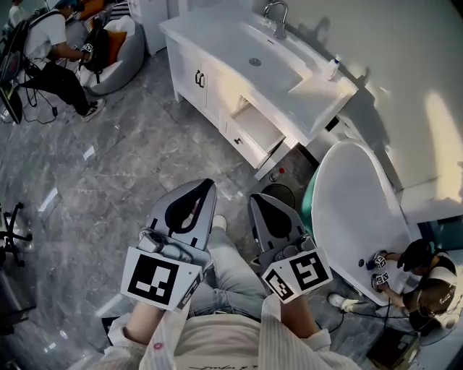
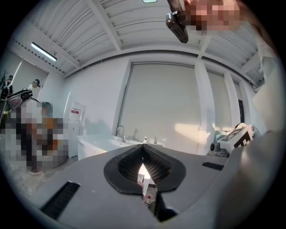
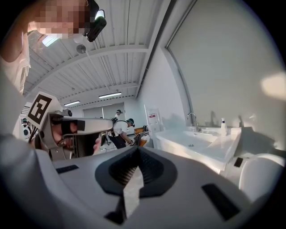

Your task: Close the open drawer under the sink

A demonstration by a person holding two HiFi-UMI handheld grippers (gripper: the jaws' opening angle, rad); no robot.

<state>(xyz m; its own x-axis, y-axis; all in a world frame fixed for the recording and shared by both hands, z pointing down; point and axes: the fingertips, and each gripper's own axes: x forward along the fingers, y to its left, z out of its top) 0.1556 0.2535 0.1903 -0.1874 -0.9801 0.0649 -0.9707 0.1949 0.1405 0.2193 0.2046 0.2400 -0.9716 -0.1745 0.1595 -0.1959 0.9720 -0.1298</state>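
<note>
A white vanity (image 1: 194,72) with a sink (image 1: 264,54) and a tap (image 1: 277,18) stands against the far wall. One drawer (image 1: 259,128) under the sink is pulled out toward me, and its inside looks bare. My left gripper (image 1: 210,186) and right gripper (image 1: 255,199) are held side by side near my legs, well short of the drawer. Both are shut with nothing in them. The left gripper view has the left gripper (image 2: 143,146) aimed at the sink (image 2: 117,142). The right gripper (image 3: 136,148) has the sink (image 3: 196,143) on its right.
A white toilet (image 1: 353,209) stands right of the vanity, with a dark bin (image 1: 278,195) between them. People sit on a beanbag (image 1: 116,54) at the far left. Another person (image 1: 423,278) crouches at the lower right. A chair base (image 1: 11,231) is at the left.
</note>
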